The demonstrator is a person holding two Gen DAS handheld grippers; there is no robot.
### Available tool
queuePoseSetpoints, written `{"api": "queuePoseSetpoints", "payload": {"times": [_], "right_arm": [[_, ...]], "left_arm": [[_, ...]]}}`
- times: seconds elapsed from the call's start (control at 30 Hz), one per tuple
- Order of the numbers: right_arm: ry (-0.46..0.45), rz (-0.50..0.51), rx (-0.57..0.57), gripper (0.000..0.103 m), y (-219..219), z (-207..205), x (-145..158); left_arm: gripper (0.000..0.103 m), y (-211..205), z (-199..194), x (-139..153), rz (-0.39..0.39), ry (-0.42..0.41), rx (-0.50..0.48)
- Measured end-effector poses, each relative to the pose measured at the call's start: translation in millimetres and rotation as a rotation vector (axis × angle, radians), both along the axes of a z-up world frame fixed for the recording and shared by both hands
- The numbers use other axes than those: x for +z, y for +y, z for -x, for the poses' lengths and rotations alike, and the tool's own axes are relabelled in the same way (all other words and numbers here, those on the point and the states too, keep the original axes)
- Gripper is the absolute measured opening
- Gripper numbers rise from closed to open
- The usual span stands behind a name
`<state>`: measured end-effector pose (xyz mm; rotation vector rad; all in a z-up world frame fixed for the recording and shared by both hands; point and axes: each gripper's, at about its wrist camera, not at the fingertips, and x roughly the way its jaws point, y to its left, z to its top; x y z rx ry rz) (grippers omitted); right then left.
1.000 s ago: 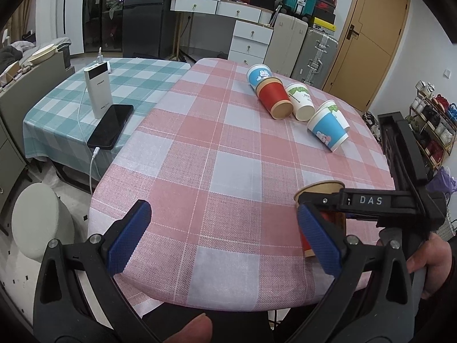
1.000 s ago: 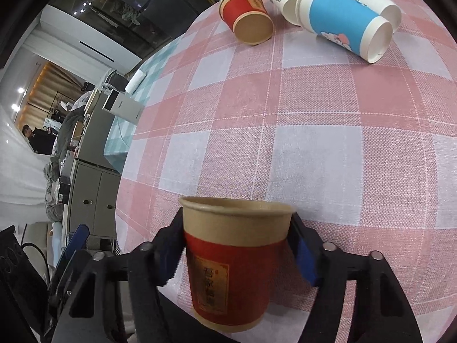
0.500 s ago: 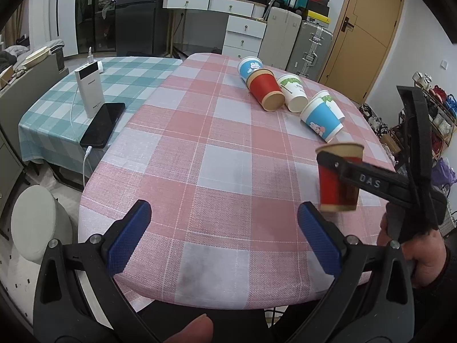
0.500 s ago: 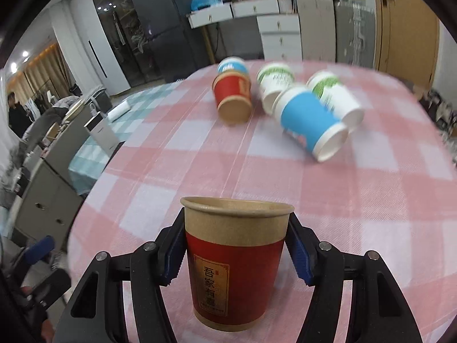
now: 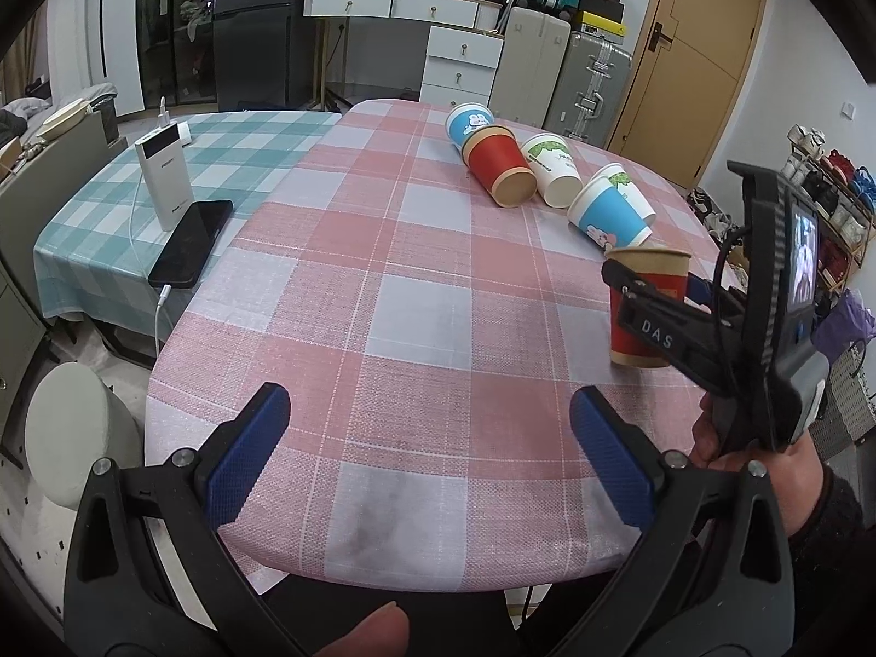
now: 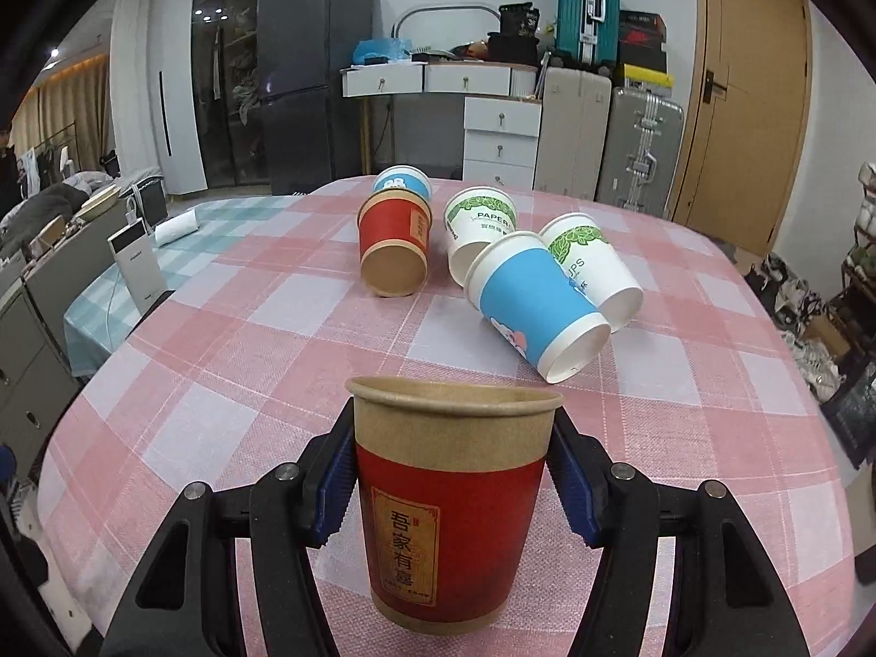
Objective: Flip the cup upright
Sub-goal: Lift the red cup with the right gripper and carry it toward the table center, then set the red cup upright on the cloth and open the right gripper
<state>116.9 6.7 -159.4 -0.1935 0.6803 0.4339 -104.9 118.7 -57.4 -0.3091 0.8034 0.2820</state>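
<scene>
My right gripper (image 6: pixel 451 487) is shut on a red and brown paper cup (image 6: pixel 451 514), held upright with its mouth up, at or just above the pink checked tablecloth (image 6: pixel 274 339). The same cup (image 5: pixel 646 301) shows in the left wrist view near the table's right edge, with the right gripper (image 5: pixel 651 306) around it. My left gripper (image 5: pixel 432 465) is open and empty over the table's near edge. Several cups lie on their sides farther back: a red one (image 6: pixel 391 252), a blue one (image 6: pixel 539 306), two white-green ones (image 6: pixel 479 224) and another blue one (image 6: pixel 402 183).
A lower table with a green checked cloth (image 5: pixel 98 208) stands to the left, with a white power bank (image 5: pixel 164 175) and a black phone (image 5: pixel 191 241). A round stool (image 5: pixel 71 438) stands at the near left. Drawers, suitcases and a door line the far wall.
My right gripper has turned the red cup from lying tilted to upright, raised it, then brought it lower, near the tablecloth at the right. My left gripper stayed open.
</scene>
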Motion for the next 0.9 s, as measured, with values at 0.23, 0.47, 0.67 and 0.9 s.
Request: {"api": "queuePoseSetpoints", "payload": {"times": [0.23, 0.47, 0.67, 0.9], "right_arm": [[-0.024, -0.034, 0.007, 0.064, -15, 15, -1], [-0.037, -0.069, 0.023, 0.065, -28, 33, -1], [-0.038, -0.092, 0.037, 0.066, -40, 48, -2], [-0.015, -0.093, 0.065, 0.080, -46, 61, -9]], "left_arm": [[0.102, -2, 0, 2, -0.003, -0.002, -0.007], [0.102, -6, -3, 3, -0.008, 0.003, -0.015], [0.102, -8, -4, 2, -0.006, 0.005, -0.018], [0.102, -10, -5, 1, 0.000, 0.014, -0.023]]}}
